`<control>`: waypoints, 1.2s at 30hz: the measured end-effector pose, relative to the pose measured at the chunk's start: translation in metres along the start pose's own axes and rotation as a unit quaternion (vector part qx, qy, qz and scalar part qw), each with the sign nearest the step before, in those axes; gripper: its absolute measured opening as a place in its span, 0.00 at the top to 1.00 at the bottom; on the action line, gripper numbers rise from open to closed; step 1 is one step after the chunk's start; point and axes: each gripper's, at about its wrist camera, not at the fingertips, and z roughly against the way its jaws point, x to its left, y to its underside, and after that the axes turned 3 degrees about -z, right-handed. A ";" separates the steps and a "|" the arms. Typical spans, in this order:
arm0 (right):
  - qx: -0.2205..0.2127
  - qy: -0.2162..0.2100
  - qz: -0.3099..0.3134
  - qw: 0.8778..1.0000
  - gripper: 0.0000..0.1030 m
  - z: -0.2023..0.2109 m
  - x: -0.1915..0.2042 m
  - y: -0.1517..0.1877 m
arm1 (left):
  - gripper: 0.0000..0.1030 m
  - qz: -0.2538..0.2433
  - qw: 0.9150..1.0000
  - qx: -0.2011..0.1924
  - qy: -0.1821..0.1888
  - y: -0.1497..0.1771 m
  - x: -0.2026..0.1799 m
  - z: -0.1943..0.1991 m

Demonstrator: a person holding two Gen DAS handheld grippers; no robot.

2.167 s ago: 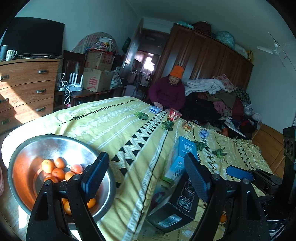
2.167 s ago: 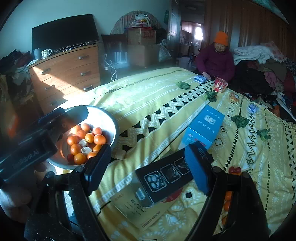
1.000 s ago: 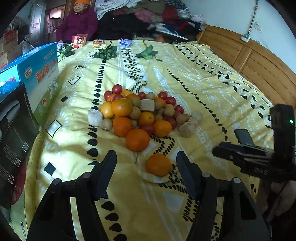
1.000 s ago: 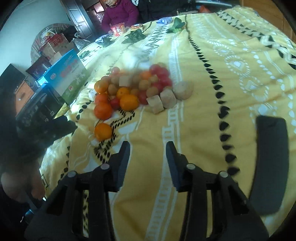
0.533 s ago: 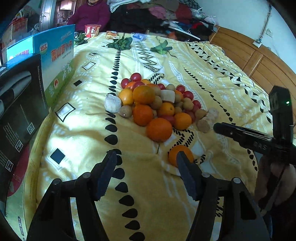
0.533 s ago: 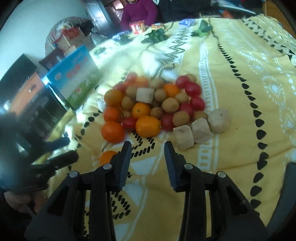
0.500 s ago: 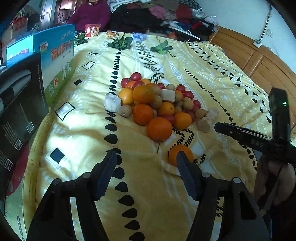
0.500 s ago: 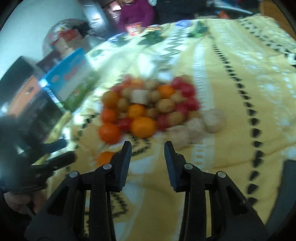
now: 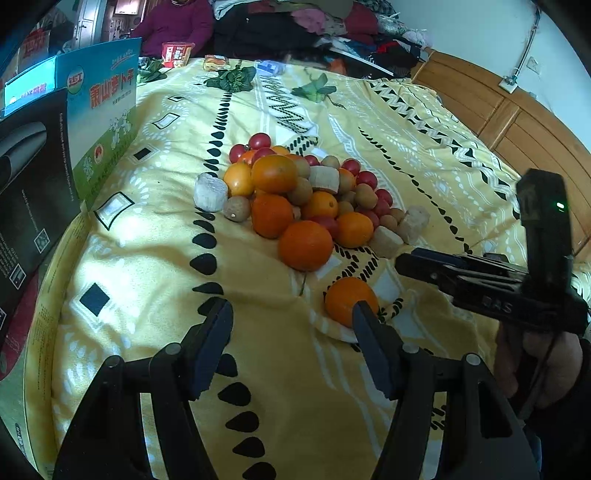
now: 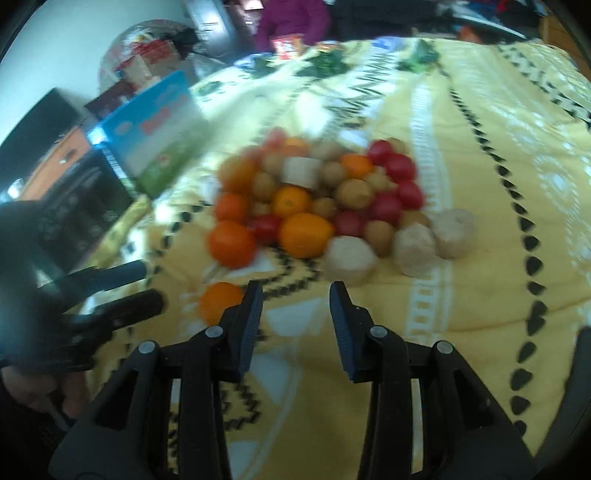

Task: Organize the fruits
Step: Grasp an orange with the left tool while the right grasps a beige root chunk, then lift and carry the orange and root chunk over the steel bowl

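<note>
A: Fruit pile point(image 9: 303, 195) sits mid-bed on the yellow patterned blanket point(image 9: 147, 266): oranges, red cherry tomatoes, small brown round fruits, a few pale cut chunks. All bunched and touching.

B: Any strays?

A: One lone orange point(image 9: 347, 301), apart from the pile on the near side. In the left wrist view it is just beyond the tip of that tool's right finger.

B: Left gripper point(image 9: 291, 321)?

A: Fingers spread, nothing between them, only blanket under the gap. Tilted down toward the bed.

B: Right gripper point(image 10: 295, 295)?

A: Narrower gap, but the fingers are not touching and not pinching anything. It points at the near edge of the pile; a pale chunk point(image 10: 351, 258) lies just past its right fingertip. That view is blurred, so the small fruits are hard to sort.

B: Can they see each other?

A: Yes. The right tool shows at the right of the left view, held in a hand point(image 9: 535, 362).

B: Other stuff?

A: Blue and green box point(image 9: 103, 122) and a black box point(image 9: 33, 184) stand at the bed's left edge, well apart from the fruit. Leafy greens point(image 9: 232, 79) lie at the far end, and a person in a purple top point(image 9: 177, 26) sits behind it.
</note>
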 end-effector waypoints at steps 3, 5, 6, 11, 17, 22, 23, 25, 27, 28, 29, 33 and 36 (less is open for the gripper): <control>-0.004 0.026 -0.009 1.000 0.62 -0.009 -0.005 -0.005 | 0.34 -0.010 1.000 -0.002 0.010 0.000 -0.004 0.000; -0.001 0.031 -0.011 0.999 0.62 -0.015 -0.006 -0.009 | 0.34 -0.015 1.000 0.000 0.017 -0.001 -0.007 -0.001; 0.002 0.036 -0.012 0.999 0.62 -0.021 -0.008 -0.013 | 0.34 -0.018 1.000 0.001 0.020 -0.002 -0.008 -0.003; 0.011 0.045 -0.024 0.999 0.62 -0.043 -0.007 -0.024 | 0.34 -0.049 0.998 0.003 0.035 -0.007 -0.027 -0.019; 0.003 0.031 -0.026 0.999 0.65 -0.029 -0.006 -0.018 | 0.35 -0.047 0.998 0.019 0.039 -0.011 -0.033 -0.043; -0.001 0.013 -0.036 0.999 0.66 -0.016 -0.005 -0.002 | 0.58 -0.061 0.996 0.038 0.043 -0.007 -0.040 -0.052; -0.002 0.011 -0.037 0.999 0.66 -0.015 -0.003 -0.001 | 0.60 -0.069 0.996 0.039 0.044 -0.006 -0.043 -0.052; -0.004 0.007 -0.041 0.999 0.66 -0.014 -0.002 0.003 | 0.60 -0.073 0.996 0.038 0.042 -0.005 -0.043 -0.052; -0.005 0.005 -0.046 0.999 0.66 -0.013 -0.001 0.007 | 0.59 -0.073 0.996 0.035 0.042 -0.003 -0.043 -0.052; -0.006 0.003 -0.048 0.999 0.66 -0.012 -0.001 0.007 | 0.59 -0.076 0.996 0.032 0.041 -0.002 -0.043 -0.052; -0.007 0.002 -0.049 0.999 0.66 -0.011 0.000 0.008 | 0.59 -0.078 0.996 0.032 0.040 -0.001 -0.044 -0.053; -0.015 0.005 -0.041 0.999 0.67 -0.004 0.006 0.007 | 0.60 -0.077 0.996 0.015 0.036 -0.003 -0.045 -0.042; -0.026 0.009 -0.027 0.999 0.72 0.006 0.014 0.001 | 0.60 -0.068 0.997 -0.011 0.033 -0.009 -0.044 -0.023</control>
